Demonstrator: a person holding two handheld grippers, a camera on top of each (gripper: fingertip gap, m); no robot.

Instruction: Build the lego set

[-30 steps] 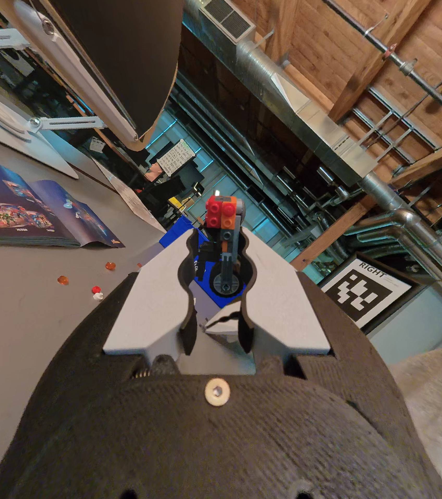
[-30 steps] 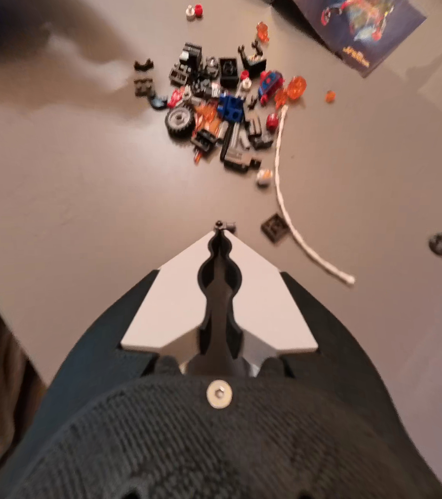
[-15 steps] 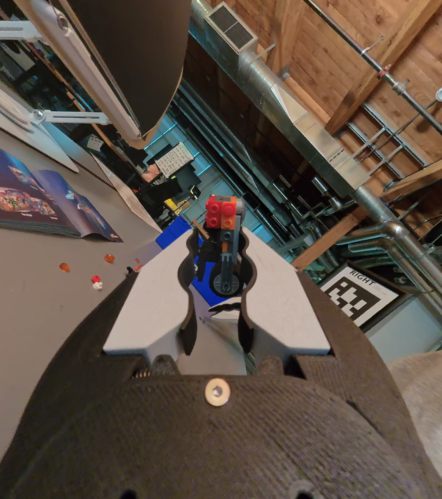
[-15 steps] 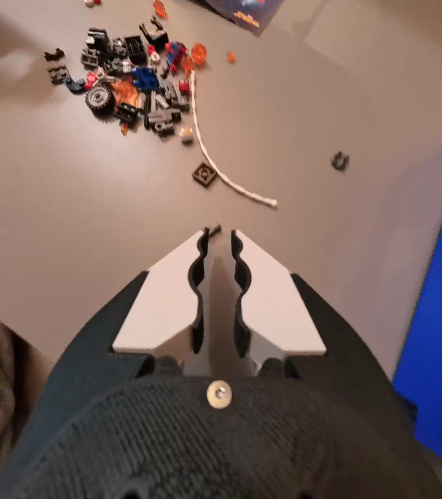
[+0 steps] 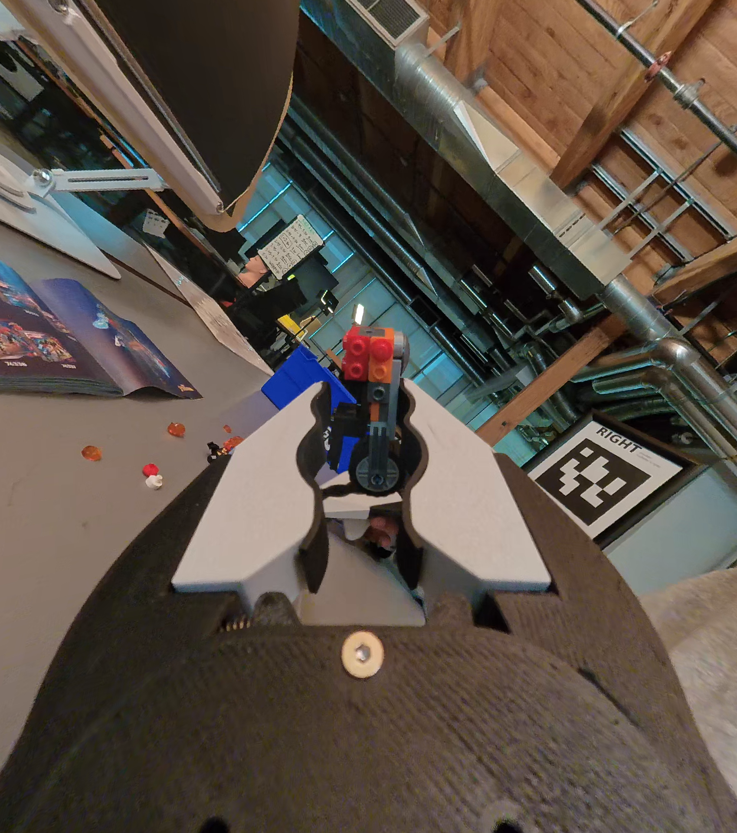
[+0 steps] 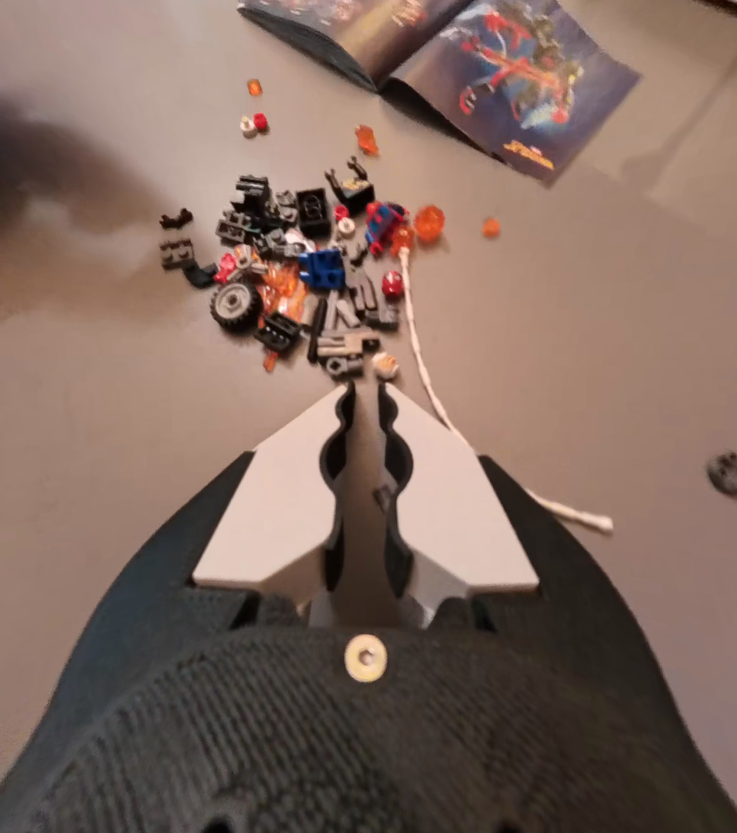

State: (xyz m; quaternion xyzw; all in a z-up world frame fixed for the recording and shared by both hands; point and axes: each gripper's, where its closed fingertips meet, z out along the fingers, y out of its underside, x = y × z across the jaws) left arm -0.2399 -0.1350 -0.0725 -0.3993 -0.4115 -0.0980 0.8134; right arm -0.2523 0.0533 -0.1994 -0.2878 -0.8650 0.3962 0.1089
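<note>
My left gripper (image 5: 364, 396) is shut on a small brick build (image 5: 373, 360) with red and orange bricks on top and a grey wheel hub below. It holds the build up off the grey table (image 5: 19, 518). My right gripper (image 6: 364, 388) is open by a narrow gap and empty, its tips just short of a pile of loose bricks (image 6: 303, 270) on the table. The pile holds a black tyre (image 6: 235, 306), a blue brick (image 6: 322, 269) and clear orange pieces. A white string (image 6: 418, 365) runs along the right finger.
An open booklet (image 6: 492, 76) lies beyond the pile; it also shows in the left wrist view (image 5: 42, 342). A dark round piece (image 6: 731, 473) lies off to the right. A blue bin (image 5: 294, 374) and a black-and-white marker board (image 5: 596, 473) stand past the left gripper. My right fingertips sit around 25 cm from my left ones.
My right gripper, shut on a tiny dark piece a second ago, has opened, no longer has it, and has moved up to the pile. My left gripper has barely moved.
</note>
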